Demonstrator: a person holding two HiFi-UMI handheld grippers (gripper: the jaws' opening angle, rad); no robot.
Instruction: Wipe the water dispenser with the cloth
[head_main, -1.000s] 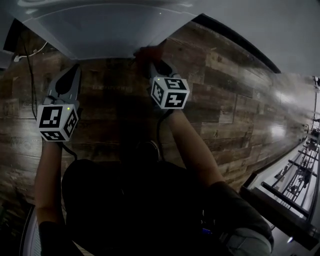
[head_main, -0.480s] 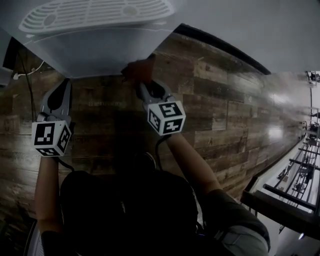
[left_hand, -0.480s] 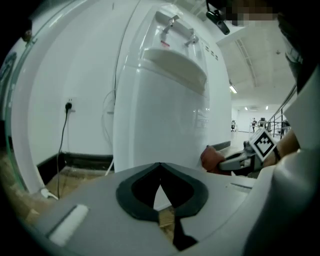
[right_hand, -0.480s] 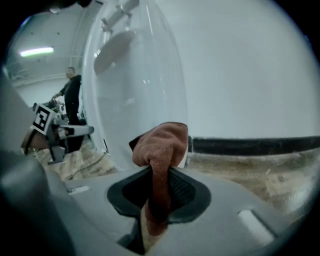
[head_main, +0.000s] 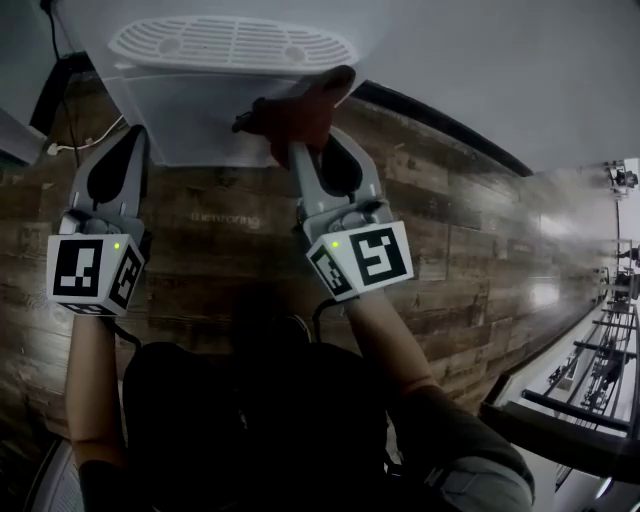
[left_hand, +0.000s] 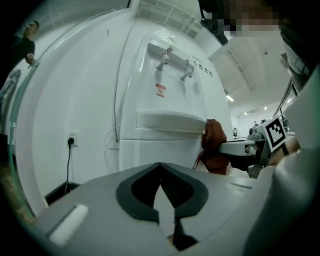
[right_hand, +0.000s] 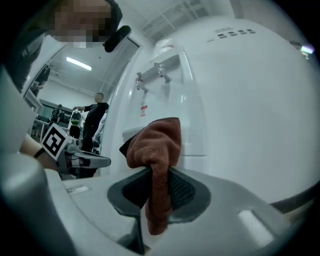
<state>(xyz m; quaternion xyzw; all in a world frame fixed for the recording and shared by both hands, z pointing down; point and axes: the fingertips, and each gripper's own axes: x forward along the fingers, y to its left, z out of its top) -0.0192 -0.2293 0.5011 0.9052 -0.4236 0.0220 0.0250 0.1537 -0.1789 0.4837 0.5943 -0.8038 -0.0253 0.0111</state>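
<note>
Two grippers pointed at the white water dispenser (head_main: 190, 120), which stood on a dark wood-plank floor (head_main: 450, 230). The head view looked down on the dispenser's slotted drip tray (head_main: 230, 42) from above, which the other views did not show that way. Only the left gripper view showed the front standing tall, with two taps (left_hand: 172, 62), a small red label (left_hand: 160, 91), and to the left a wall socket (left_hand: 72, 139) with a black cable hanging from it. Only the right gripper view showed people (right_hand: 95, 120) standing far off in a bright room. The right gripper (right_hand: 157, 187) was clamped on a reddish-brown cloth (right_hand: 155, 145); the cloth ran down between its two jaws and bunched up in a thick lump above them. In the head view the cloth sat at the dispenser's right front corner, just under the drip tray, ahead of the right gripper's tips. The left gripper view showed the cloth right against the dispenser's right edge, level with the tray ledge, though whether it pressed on the plastic could not be told. The left gripper (left_hand: 160, 167) held nothing, its jaws together at the tips, and it sat near the dispenser's left front side, apart from the cloth.
</note>
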